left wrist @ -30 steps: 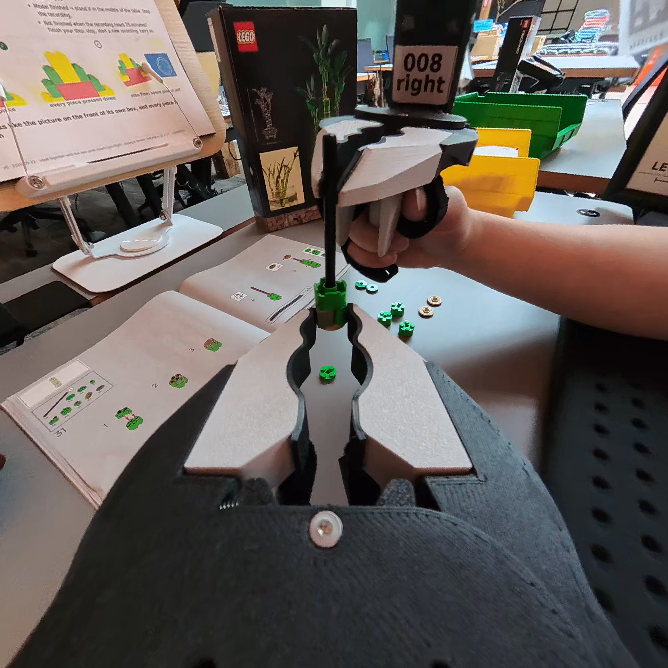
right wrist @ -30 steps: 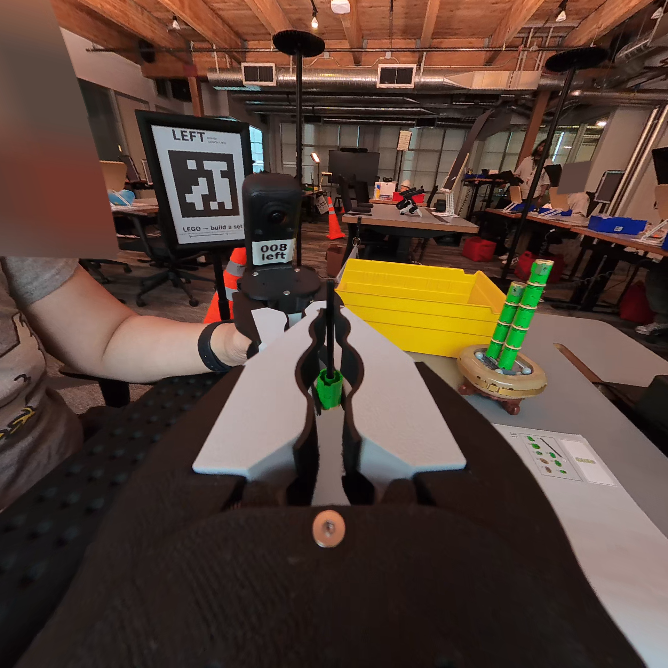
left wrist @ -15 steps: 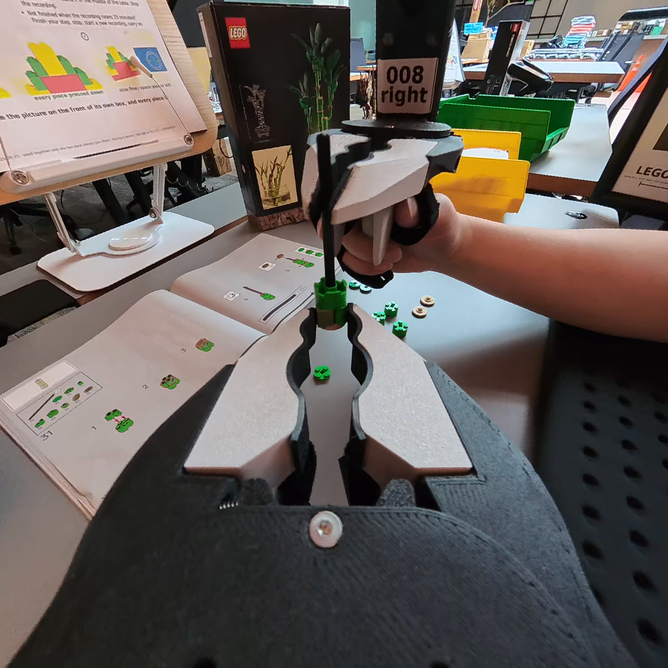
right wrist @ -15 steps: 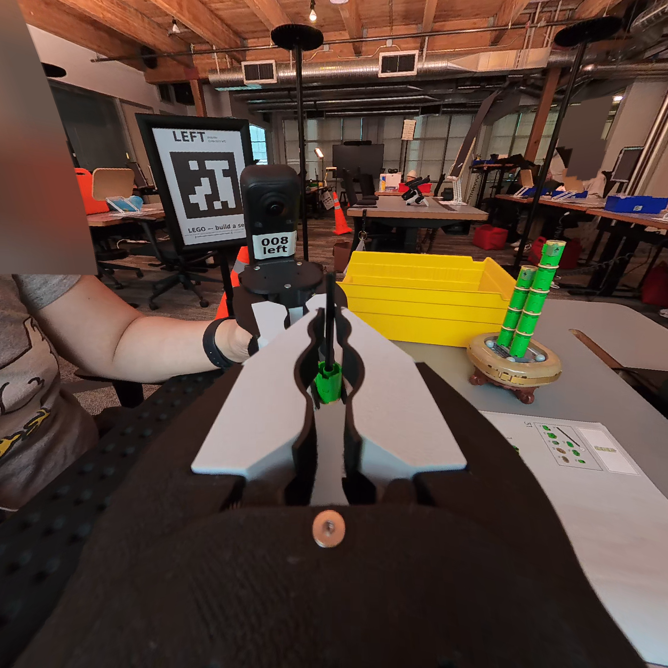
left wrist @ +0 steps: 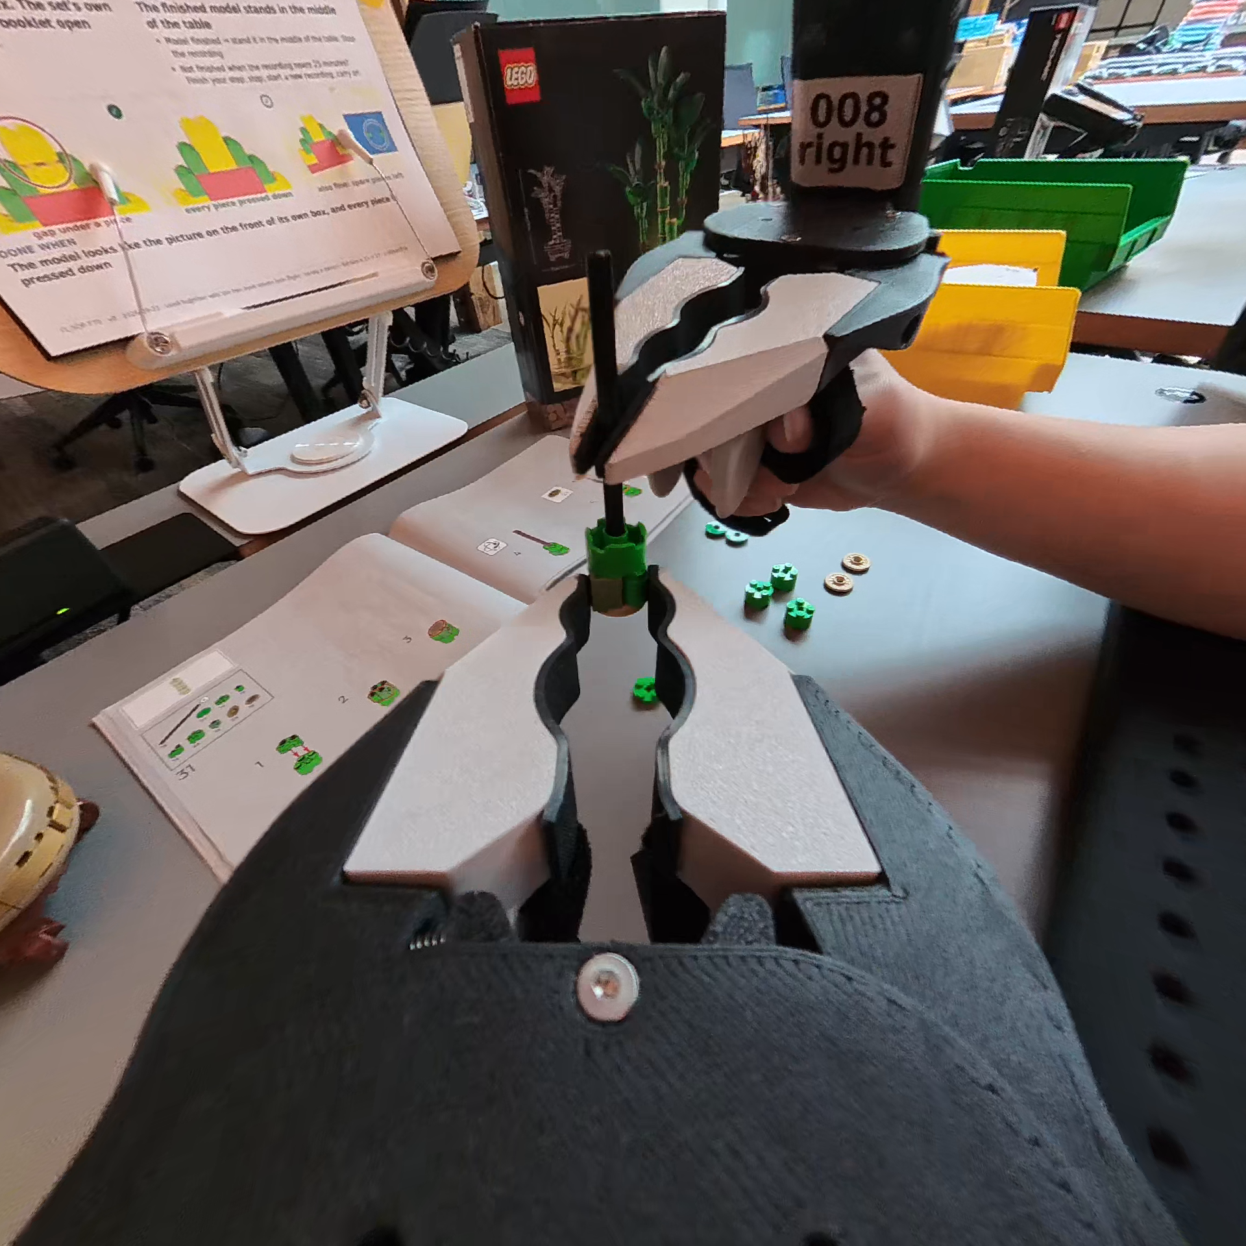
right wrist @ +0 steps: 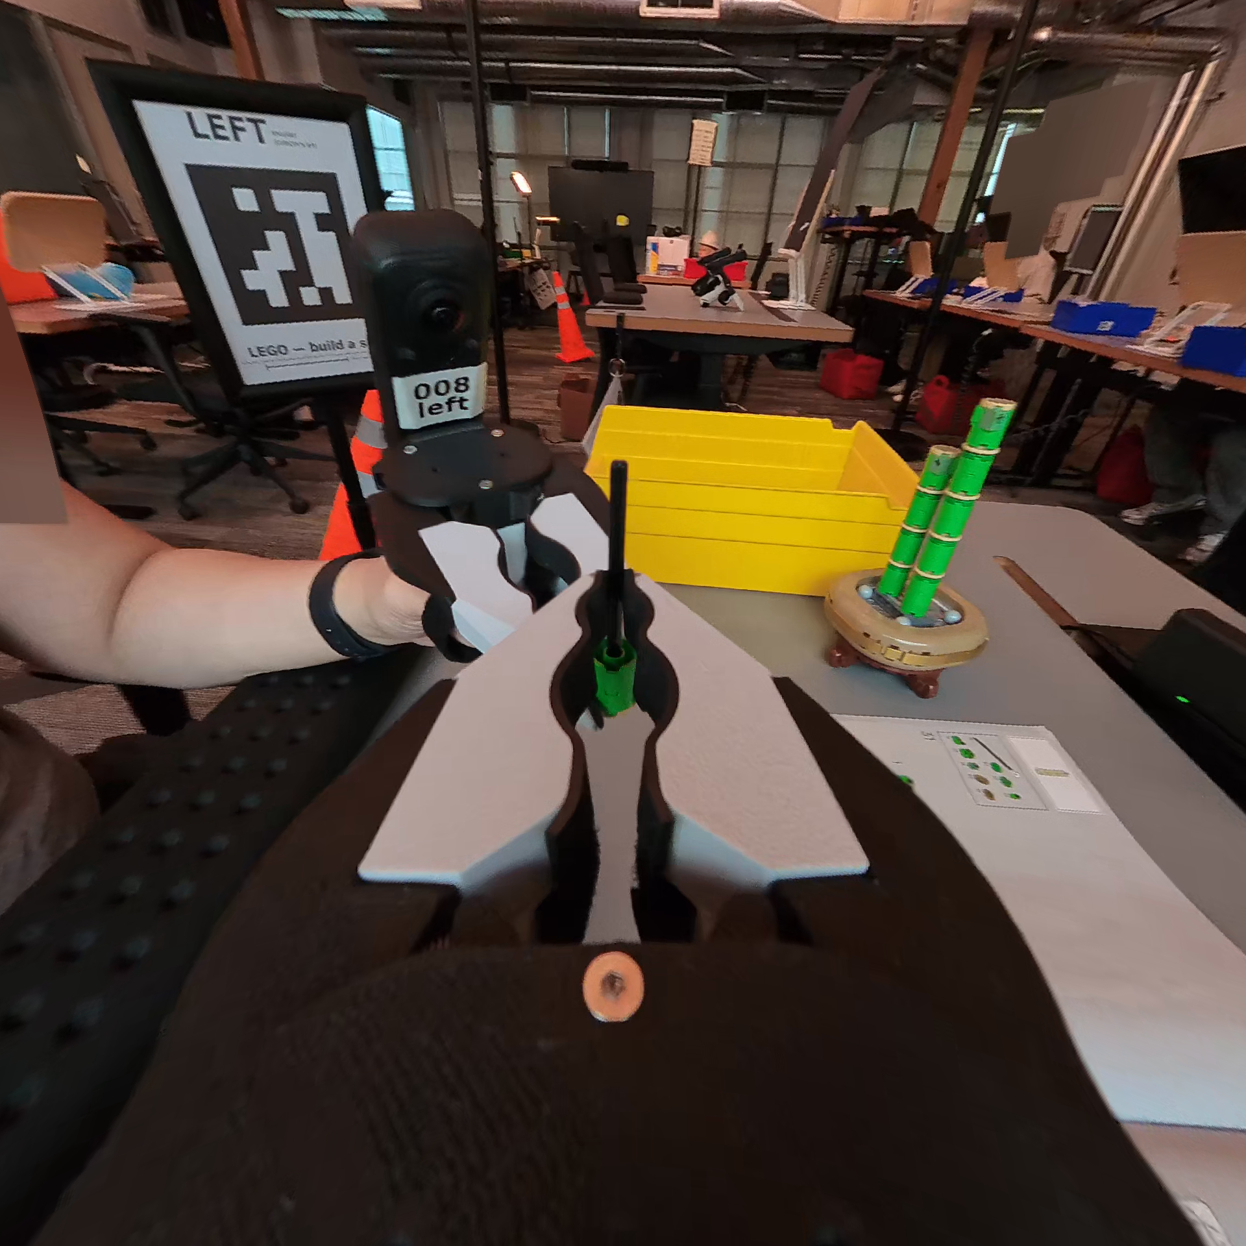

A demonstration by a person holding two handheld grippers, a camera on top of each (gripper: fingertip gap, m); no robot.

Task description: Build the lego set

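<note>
left gripper (left wrist: 617,593) clamped the green round stack (left wrist: 615,566); right gripper (right wrist: 617,600) pinched the black rod (left wrist: 605,384); a tilt could jam it.

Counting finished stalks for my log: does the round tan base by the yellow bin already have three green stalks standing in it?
No: the round tan base carries only two green stalks, side by side.

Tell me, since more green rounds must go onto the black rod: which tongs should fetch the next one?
Probably the right tongs: they pinch only the black rod, which the green stack in the left tongs already holds, and the loose green rounds lie on the right side.
</note>
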